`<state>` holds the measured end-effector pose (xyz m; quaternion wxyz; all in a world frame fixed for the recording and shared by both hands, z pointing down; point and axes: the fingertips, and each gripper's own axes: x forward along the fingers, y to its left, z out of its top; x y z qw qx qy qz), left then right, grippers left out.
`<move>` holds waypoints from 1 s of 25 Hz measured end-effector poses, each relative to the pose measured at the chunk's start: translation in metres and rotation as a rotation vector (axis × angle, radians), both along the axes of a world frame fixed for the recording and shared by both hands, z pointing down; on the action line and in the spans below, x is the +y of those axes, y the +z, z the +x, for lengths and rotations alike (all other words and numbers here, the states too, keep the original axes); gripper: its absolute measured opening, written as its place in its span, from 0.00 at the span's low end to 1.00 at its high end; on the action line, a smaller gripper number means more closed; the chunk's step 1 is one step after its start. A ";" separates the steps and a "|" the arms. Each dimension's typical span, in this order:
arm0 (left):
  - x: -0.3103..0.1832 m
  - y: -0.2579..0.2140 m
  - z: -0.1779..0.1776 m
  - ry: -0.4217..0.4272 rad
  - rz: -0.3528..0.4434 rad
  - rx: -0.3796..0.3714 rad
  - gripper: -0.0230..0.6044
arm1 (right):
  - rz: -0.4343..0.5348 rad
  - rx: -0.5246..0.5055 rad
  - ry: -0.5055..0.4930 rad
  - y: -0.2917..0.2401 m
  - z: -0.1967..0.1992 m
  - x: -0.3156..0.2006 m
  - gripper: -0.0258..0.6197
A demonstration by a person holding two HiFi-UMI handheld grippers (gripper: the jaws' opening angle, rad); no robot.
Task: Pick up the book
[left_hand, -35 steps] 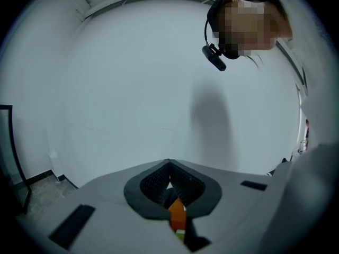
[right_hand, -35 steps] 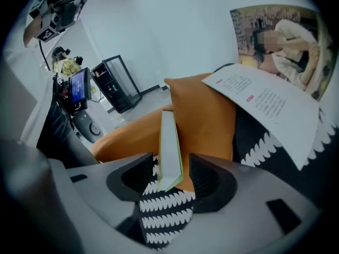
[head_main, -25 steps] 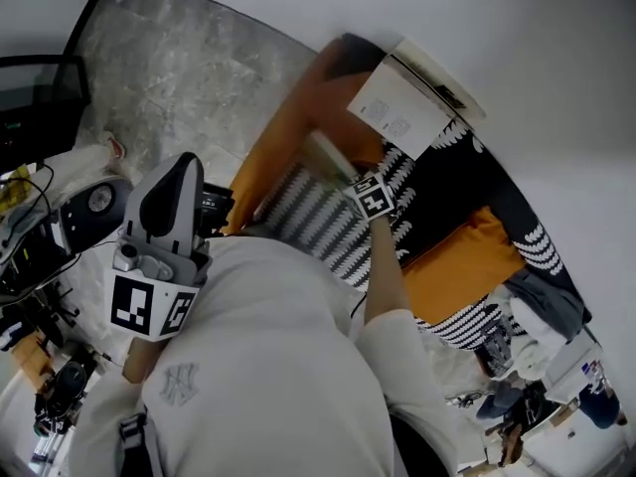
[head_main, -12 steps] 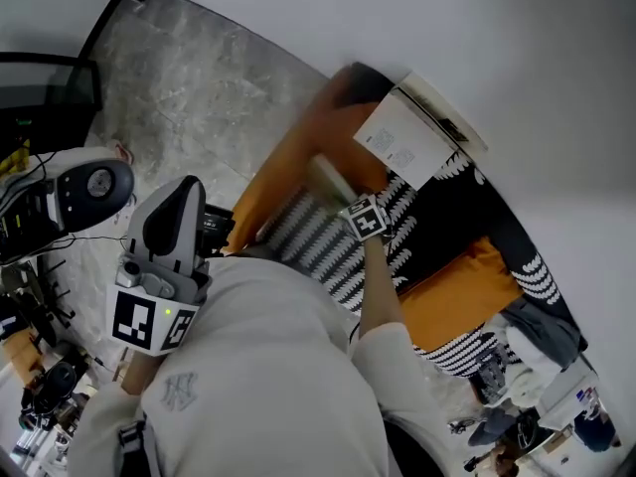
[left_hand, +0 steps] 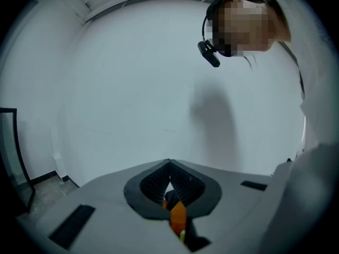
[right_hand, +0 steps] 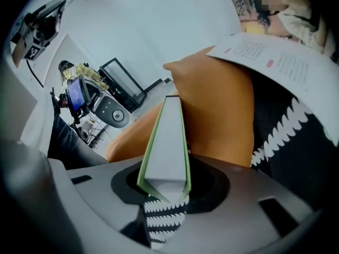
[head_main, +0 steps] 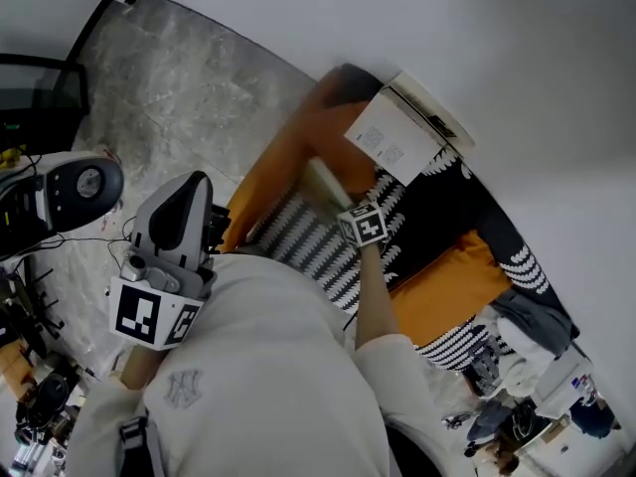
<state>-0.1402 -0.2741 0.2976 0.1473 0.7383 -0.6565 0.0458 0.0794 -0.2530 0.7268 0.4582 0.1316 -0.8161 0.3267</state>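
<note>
Right gripper (right_hand: pixel 165 181) clamped on the green-covered book (right_hand: pixel 167 142).
The book stands on edge between the jaws, which have just been closing, white page block upward. Its long axis runs straight away from the gripper toward the orange pillow (right_hand: pixel 217 105), over the striped bedding (head_main: pixel 308 232) near the bed's floor-side edge. An open printed booklet (head_main: pixel 397 137) lies beyond. The left gripper (left_hand: pixel 169 187), jaws together and empty, faces a white wall (left_hand: pixel 132 89).
</note>
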 end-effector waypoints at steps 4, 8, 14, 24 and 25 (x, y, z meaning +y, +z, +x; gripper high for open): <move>0.026 0.000 0.015 0.031 0.038 0.028 0.05 | 0.006 -0.084 0.174 -0.028 0.018 0.025 0.27; 0.041 -0.005 0.011 0.042 0.081 0.065 0.05 | -0.004 -0.219 0.434 -0.064 0.026 0.028 0.27; 0.057 -0.006 0.001 0.072 0.128 0.096 0.05 | 0.015 -0.401 0.753 -0.105 0.028 0.037 0.27; 0.064 -0.025 0.021 0.212 0.209 0.171 0.05 | 0.162 -0.730 1.221 -0.208 0.069 0.050 0.27; 0.065 -0.027 0.024 0.229 0.218 0.175 0.05 | 0.185 -0.744 1.236 -0.218 0.073 0.052 0.27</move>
